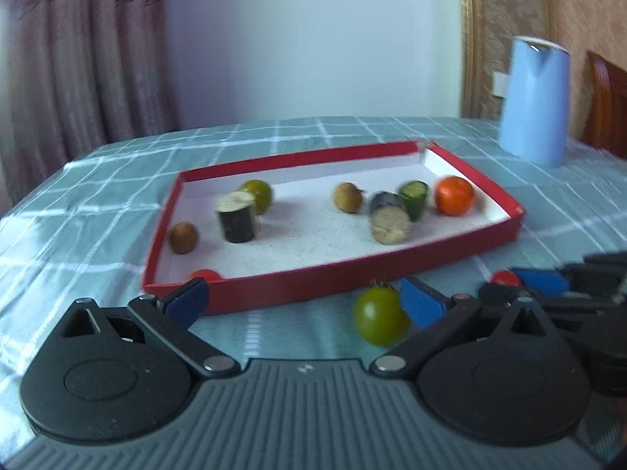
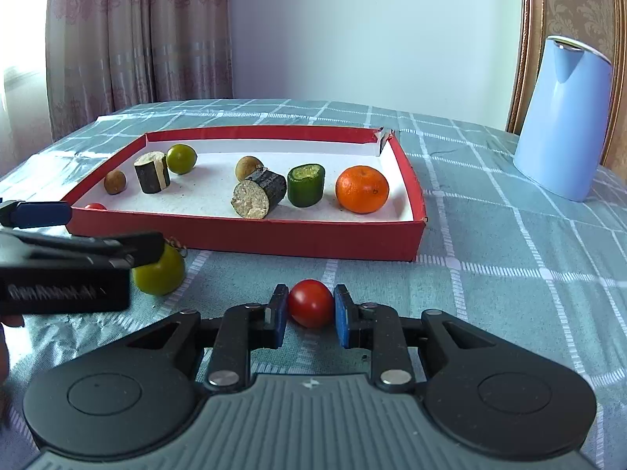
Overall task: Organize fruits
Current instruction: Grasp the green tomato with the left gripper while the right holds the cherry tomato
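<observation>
right tongs (image 2: 309,315): clamped on red cherry tomato (image 2: 310,302), on table (image 2: 490,274) before red box (image 2: 243,237)
left tongs (image 1: 301,305): wide open, green tomato (image 1: 380,315) unheld
risk: tomato squashed or slipped if lifted fast

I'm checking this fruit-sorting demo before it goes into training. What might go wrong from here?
1. The right gripper pinches a small round red tomato at its pad tips; it may squirt out or bruise.
2. The red tray wall stands between tomato and tray floor; a low carry may clip it.
3. The left gripper is open, its pad close by the green tomato, and may knock it rolling across the tablecloth.
</observation>
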The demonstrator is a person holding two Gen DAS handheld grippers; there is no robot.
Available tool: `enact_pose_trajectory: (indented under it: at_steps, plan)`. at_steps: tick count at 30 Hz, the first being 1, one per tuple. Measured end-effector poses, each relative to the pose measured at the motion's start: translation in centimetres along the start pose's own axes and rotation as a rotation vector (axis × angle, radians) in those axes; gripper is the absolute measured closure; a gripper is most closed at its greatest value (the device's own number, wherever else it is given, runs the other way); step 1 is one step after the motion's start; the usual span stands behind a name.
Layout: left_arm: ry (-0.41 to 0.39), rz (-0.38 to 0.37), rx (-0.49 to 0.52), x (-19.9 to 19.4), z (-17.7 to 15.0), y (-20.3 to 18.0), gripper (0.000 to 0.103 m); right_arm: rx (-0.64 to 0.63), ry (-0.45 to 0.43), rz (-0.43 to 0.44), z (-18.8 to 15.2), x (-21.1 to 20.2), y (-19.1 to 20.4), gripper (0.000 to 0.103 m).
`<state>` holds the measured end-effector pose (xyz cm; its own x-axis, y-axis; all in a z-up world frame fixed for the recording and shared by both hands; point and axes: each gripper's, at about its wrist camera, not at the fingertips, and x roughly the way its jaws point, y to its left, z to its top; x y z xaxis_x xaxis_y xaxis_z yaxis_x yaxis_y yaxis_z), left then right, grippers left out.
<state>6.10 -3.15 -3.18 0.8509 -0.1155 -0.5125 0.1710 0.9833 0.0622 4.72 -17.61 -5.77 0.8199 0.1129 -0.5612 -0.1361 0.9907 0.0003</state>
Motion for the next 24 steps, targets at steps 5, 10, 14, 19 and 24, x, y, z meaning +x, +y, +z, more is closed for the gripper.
enact_pose_trajectory:
  at_steps: [5, 10, 14, 19, 24]
  plan:
    - [0.003, 0.003, 0.006, 0.2, 0.0, -0.7, 0.003, 0.019, 0.000, 0.010, -0.1, -0.2, -0.2, 0.079]
    - [0.008, -0.026, -0.036, -0.2, 0.0, 0.2, 0.010, 0.031, 0.000, 0.019, -0.3, -0.4, -0.4, 0.079]
    - [0.059, -0.141, -0.153, 0.0, 0.6, 1.7, 0.010, 0.036, 0.001, 0.019, -0.3, -0.4, -0.4, 0.079]
    - [0.099, -0.131, -0.164, 1.0, 0.9, 1.3, 0.010, 0.046, 0.000, 0.023, -0.4, -0.6, -0.5, 0.079]
    - [0.127, -0.097, -0.147, 1.4, 0.0, 1.1, 0.012, 0.046, 0.000, 0.023, -0.4, -0.6, -0.6, 0.079]
